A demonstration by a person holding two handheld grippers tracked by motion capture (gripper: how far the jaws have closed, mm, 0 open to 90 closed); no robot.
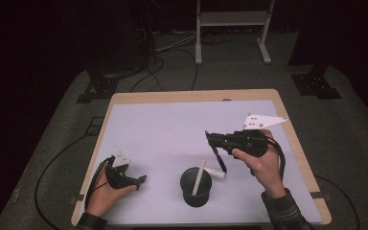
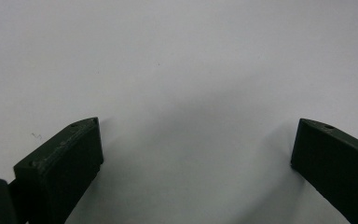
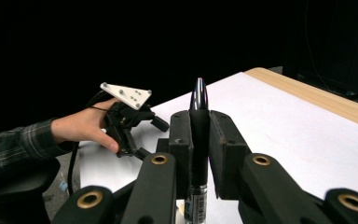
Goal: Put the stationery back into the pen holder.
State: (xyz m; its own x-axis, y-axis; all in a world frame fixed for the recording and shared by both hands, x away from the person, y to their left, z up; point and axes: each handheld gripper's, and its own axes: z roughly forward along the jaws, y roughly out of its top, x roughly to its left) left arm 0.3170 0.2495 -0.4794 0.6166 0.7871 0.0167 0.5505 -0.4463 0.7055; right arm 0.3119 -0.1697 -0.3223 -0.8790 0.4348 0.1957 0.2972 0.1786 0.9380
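A black cup [image 1: 195, 190] stands near the table's front edge with a white stick [image 1: 200, 176] leaning in it. A second white stick [image 1: 216, 173] lies just right of the cup. My right gripper [image 1: 210, 138] hovers above and right of the cup, shut on a black pen [image 1: 219, 158] that hangs down from its jaws. In the right gripper view the pen [image 3: 199, 122] stands upright between the jaws, silver tip up. My left gripper [image 1: 142, 180] rests low at the front left, well left of the cup, open with nothing between its fingers [image 2: 65, 158].
The white table top [image 1: 172, 129] has a wooden rim [image 1: 196, 96]. A hand holds the left gripper [image 3: 135, 122] at the table's far side in the right gripper view. Cables and a metal stand [image 1: 232, 19] are on the floor behind the table.
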